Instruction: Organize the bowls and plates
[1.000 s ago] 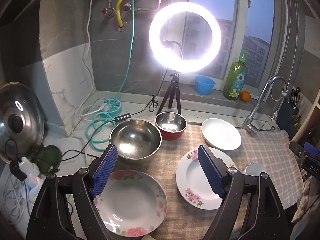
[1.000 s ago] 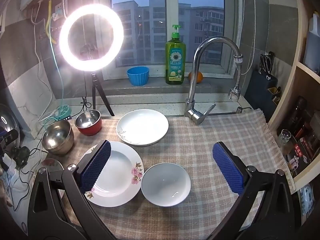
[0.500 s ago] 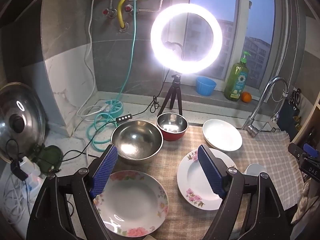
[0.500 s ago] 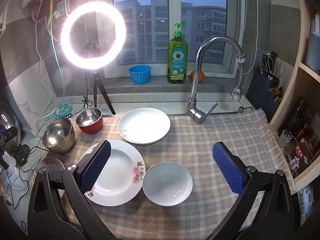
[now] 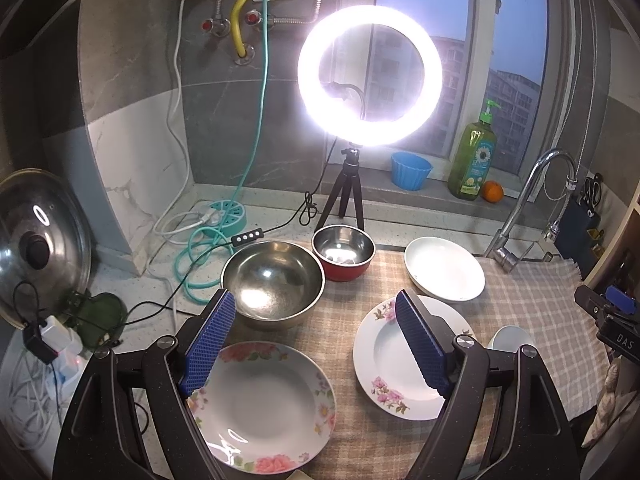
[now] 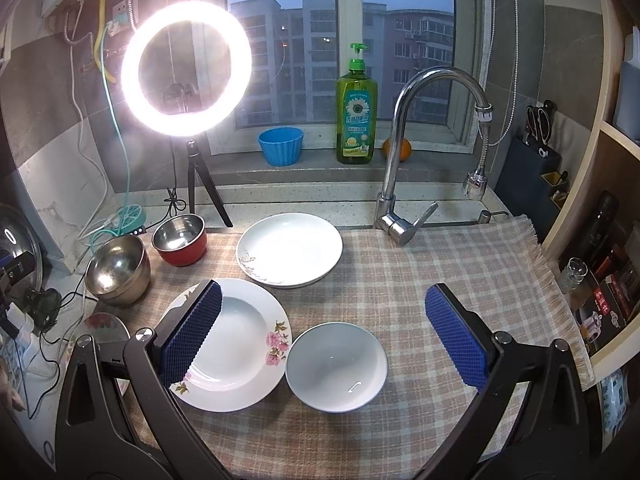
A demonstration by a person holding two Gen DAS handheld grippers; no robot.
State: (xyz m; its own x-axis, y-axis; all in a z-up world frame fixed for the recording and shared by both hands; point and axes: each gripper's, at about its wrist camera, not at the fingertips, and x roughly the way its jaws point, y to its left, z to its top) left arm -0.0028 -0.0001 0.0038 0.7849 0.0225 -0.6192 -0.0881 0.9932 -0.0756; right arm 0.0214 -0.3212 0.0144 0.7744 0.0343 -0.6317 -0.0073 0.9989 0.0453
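So nothing is in hand yet: the left gripper (image 5: 312, 344) hangs with its jaws wide and empty over the near floral plate (image 5: 260, 404), and the right gripper (image 6: 324, 340) is just as wide and empty above the small white bowl (image 6: 336, 366), which sits touching the second floral plate (image 6: 228, 340) on the checked cloth (image 6: 440, 272). The step in hand looks like the first pick, and stacking like with like seems the sensible order. For a plate, I would come in low at the rim with one pad under the lip and one on top, since a flat pinch from above would likely skid on the glaze. The two floral plates lie apart, so one should be lifted clear and lowered level onto the other. Farther back, the steel bowl (image 5: 272, 282) stands just beside the red bowl (image 5: 343, 252); the red one looks small enough to nest inside. Beyond them to the right, the plain white plate (image 6: 290, 250) rests near the tap (image 6: 400, 216), so keep any swing clear of the spout.
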